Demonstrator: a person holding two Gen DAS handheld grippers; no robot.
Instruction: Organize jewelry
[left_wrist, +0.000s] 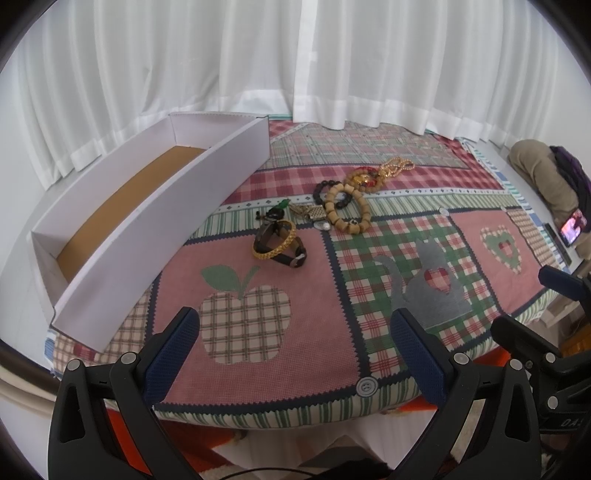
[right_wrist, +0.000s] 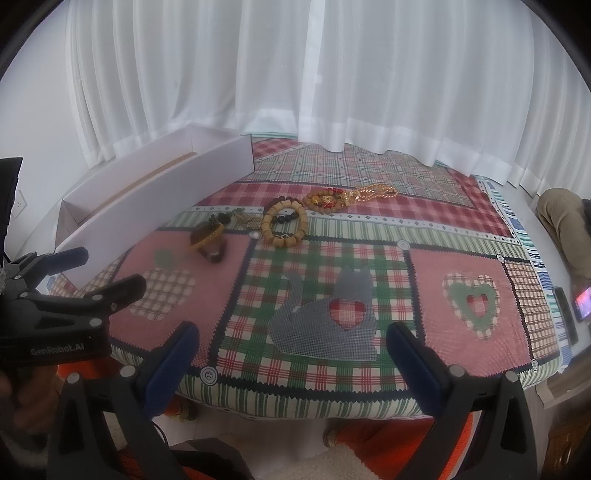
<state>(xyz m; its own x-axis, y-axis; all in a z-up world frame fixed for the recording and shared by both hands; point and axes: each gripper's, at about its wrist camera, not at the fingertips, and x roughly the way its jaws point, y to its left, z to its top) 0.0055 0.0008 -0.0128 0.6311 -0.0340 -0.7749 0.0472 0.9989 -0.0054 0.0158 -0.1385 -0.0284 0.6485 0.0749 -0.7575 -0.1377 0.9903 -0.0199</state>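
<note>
- A long white box (left_wrist: 155, 221) with a brown floor lies along the left edge of the patchwork tablecloth (left_wrist: 258, 354).
- The left gripper (left_wrist: 295, 332) hovers released over the near edge, above the apple patch, holding nothing.
- A gold bangle (left_wrist: 275, 245) leans on a dark bracelet (left_wrist: 295, 254), mid-table beside the box.
- A wooden bead bracelet (left_wrist: 347, 214) lies further right, with a gold chain (left_wrist: 395, 168) beyond it toward the far edge.
- The right gripper (right_wrist: 291, 345) hangs released above the cat patch at the near edge.

tablecloth (left_wrist: 388, 258): soft checked cloth, rough weave | box (left_wrist: 155, 229): smooth white card, brown inside | bead bracelet (left_wrist: 347, 214): matt wood | gold bangle (left_wrist: 275, 245): shiny metal | curtain (left_wrist: 221, 74): thin white cloth | gripper pads (left_wrist: 173, 350): bumpy blue rubber
</note>
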